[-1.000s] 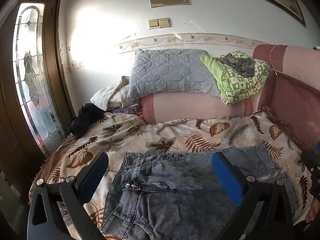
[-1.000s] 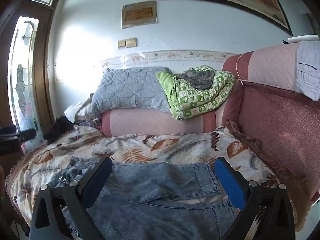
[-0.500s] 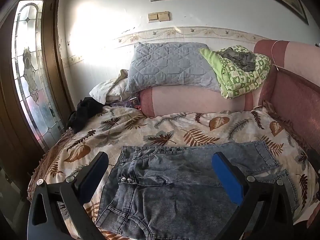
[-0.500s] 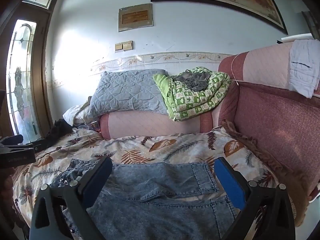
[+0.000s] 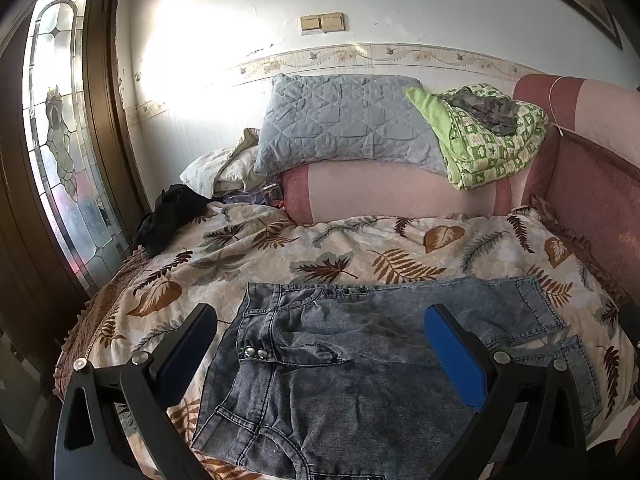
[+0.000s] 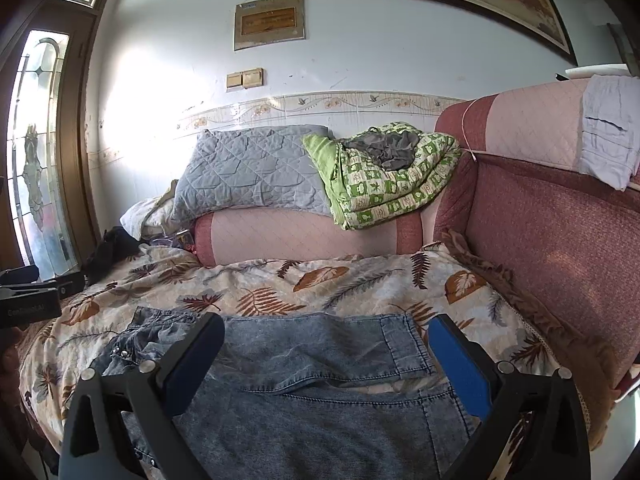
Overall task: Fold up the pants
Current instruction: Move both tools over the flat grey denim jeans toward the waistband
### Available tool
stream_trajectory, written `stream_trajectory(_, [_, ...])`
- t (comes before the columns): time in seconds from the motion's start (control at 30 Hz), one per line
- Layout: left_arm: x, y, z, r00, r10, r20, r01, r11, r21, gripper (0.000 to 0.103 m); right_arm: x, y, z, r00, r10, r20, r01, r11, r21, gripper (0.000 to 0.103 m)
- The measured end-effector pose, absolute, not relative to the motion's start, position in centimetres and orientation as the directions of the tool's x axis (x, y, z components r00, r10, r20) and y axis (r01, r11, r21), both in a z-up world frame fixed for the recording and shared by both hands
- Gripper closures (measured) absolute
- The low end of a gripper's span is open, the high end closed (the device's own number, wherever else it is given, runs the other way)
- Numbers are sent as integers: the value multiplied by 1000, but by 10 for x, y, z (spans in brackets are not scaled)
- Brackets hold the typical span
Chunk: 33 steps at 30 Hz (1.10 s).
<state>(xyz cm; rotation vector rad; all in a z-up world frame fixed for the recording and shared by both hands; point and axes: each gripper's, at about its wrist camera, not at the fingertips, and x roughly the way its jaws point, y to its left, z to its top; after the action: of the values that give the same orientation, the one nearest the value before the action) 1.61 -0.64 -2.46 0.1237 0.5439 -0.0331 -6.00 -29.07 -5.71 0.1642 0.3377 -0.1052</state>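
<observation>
Grey-blue denim pants (image 5: pixel 352 364) lie flat on the leaf-print bedspread (image 5: pixel 360 248), waist with metal studs to the left, leg hems to the right. In the right wrist view the pants (image 6: pixel 320 384) fill the near foreground, one leg hem folded over the other. My left gripper (image 5: pixel 320 344) is open and empty, hovering above the waist end. My right gripper (image 6: pixel 326 354) is open and empty above the leg end. The left gripper's body shows at the left edge of the right wrist view (image 6: pixel 32 292).
A grey quilted pillow (image 5: pixel 344 120) and a green folded blanket (image 5: pixel 488 136) rest on a pink bolster (image 5: pixel 400 192) at the back. A black garment (image 5: pixel 168 216) lies at the left corner. A red sofa back (image 6: pixel 560 240) rises on the right. A glass door (image 5: pixel 60 140) stands at left.
Both grippers have pulled back and risen a little, so more of the pants and bedspread shows. The pants have not moved. Both grippers stay open.
</observation>
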Motion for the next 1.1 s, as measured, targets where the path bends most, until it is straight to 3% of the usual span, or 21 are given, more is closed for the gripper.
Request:
stream_trajectory(0.5, [37,-5,-40,834,1,-552,71,992,109,0,-42,-298,-69,919,-98,-382,163,977,139,0])
stream_trajectory(1.1, [90,-4,-78,785,25,-619,63,991,119,0,16,-329,-111,864,-80,-498,214,952,219,0])
